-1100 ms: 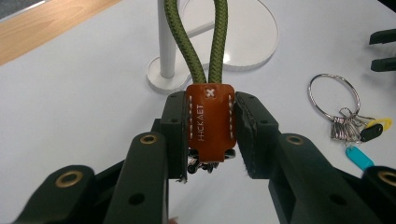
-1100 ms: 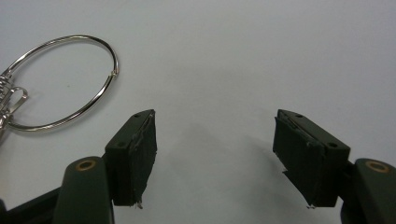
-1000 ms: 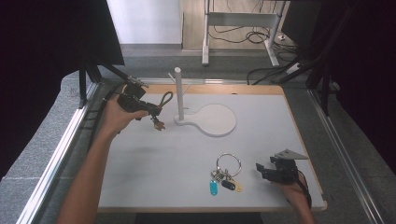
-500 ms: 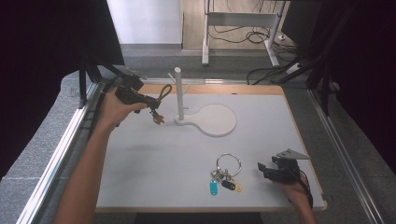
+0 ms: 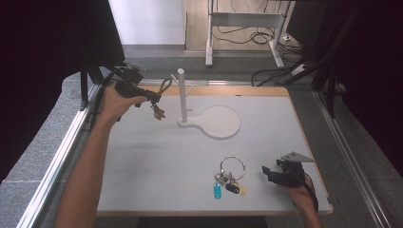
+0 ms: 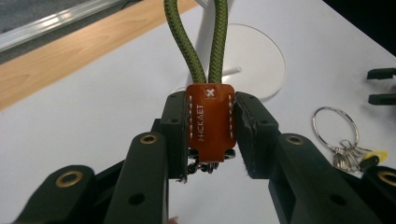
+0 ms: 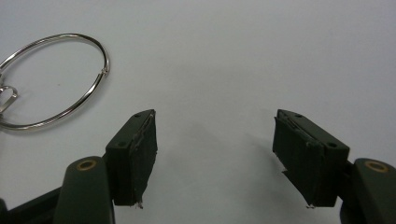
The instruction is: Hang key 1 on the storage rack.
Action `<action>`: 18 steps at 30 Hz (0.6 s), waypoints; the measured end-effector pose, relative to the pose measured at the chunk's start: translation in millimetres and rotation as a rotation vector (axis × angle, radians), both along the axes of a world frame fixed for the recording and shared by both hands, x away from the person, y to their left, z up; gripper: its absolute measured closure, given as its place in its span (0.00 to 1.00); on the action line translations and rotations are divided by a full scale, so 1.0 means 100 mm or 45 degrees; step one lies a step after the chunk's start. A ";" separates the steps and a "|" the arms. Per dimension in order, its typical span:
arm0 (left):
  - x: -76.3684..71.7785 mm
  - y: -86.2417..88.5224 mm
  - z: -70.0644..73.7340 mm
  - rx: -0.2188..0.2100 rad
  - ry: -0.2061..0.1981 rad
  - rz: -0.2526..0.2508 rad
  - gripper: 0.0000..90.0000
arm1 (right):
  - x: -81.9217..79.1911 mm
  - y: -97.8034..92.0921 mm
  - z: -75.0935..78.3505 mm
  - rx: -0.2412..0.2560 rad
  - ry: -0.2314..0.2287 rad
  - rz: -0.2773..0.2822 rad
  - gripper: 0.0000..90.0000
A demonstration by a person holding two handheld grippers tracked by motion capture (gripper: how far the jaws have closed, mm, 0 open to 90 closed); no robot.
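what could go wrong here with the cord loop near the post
The left gripper clamps only the leather tab of the green cord loop, so the tab might slip as the loop is steered. The loop hangs beside the white post, not over it; it could catch the top and tip the stand's base.

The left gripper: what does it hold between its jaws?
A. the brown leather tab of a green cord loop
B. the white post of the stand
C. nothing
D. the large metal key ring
A: the left gripper is shut on the brown leather tab, from which the green cord loop rises.
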State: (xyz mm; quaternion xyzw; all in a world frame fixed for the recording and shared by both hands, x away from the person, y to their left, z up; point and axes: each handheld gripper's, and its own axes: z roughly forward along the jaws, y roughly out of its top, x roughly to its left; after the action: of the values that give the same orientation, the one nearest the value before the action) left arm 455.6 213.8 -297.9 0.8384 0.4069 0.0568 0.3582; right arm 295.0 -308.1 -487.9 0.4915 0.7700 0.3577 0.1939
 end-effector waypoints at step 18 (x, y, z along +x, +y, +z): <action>0.29 0.10 0.01 -0.072 0.025 0.061 0.75 | 0.01 -0.02 -0.02 -0.004 0.015 -0.008 0.34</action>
State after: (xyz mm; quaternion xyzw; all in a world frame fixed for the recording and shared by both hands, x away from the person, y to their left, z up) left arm 484.1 224.0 -297.2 0.8186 0.4317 0.0456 0.3761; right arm 296.0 -310.0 -489.8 0.4957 0.7702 0.3530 0.1910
